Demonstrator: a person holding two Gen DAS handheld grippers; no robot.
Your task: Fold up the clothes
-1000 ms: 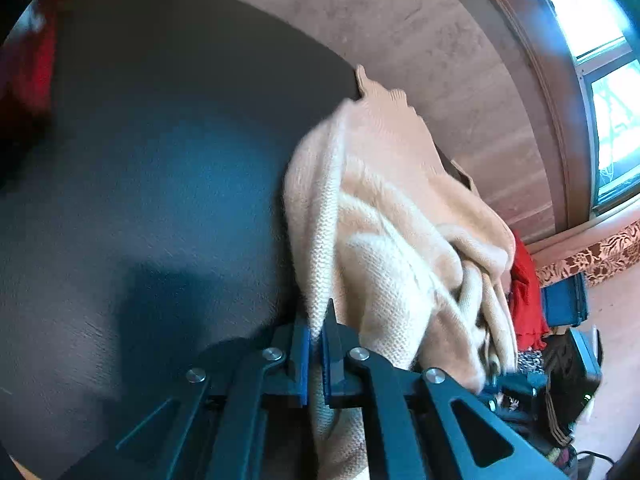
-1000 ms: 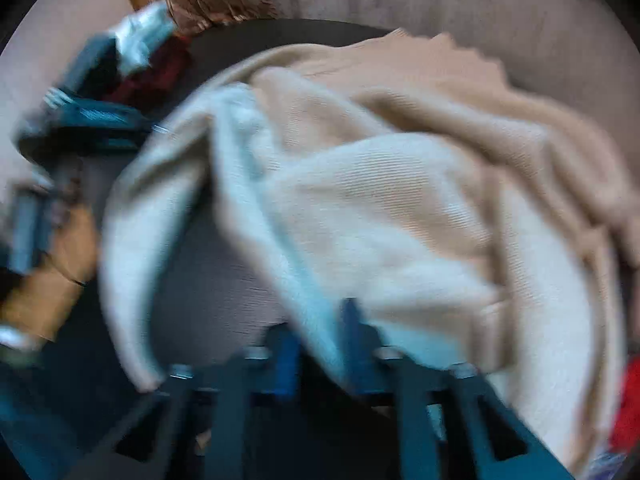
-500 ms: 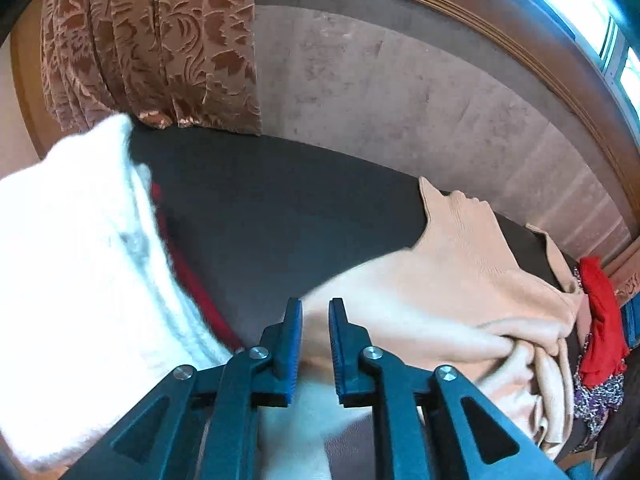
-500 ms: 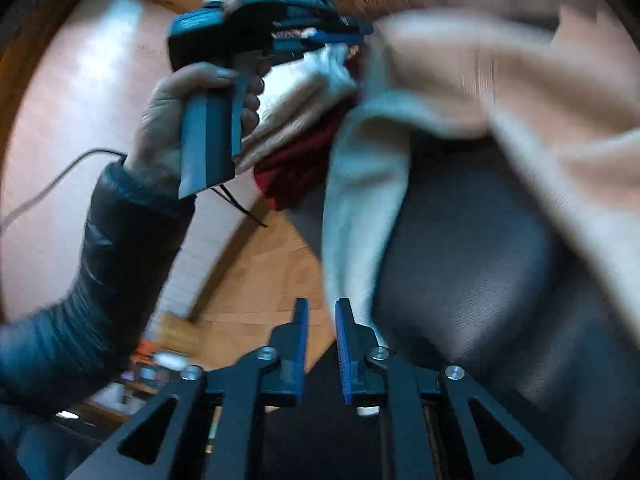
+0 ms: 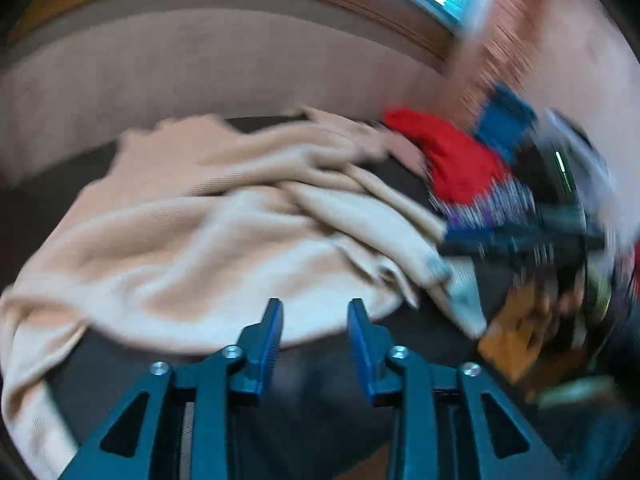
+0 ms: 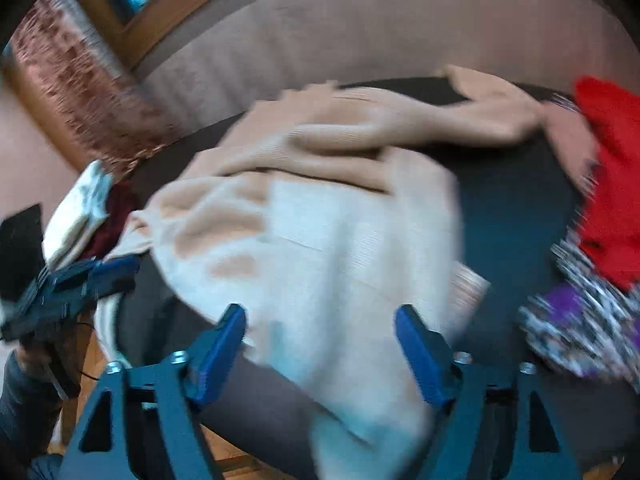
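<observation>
The beige sweater [image 5: 208,216] lies bunched on the dark worktop [image 6: 508,200], its length running crosswise ahead of both tongs, whose jaws have just been opening and hold nothing, the right tongs [image 6: 320,336] nearer over its hem than the left tongs [image 5: 314,328].

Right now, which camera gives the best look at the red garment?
The left wrist view: the red garment shows nearly whole beyond the beige sweater, though blurred. The right wrist view crops it at the frame's right edge.
</observation>
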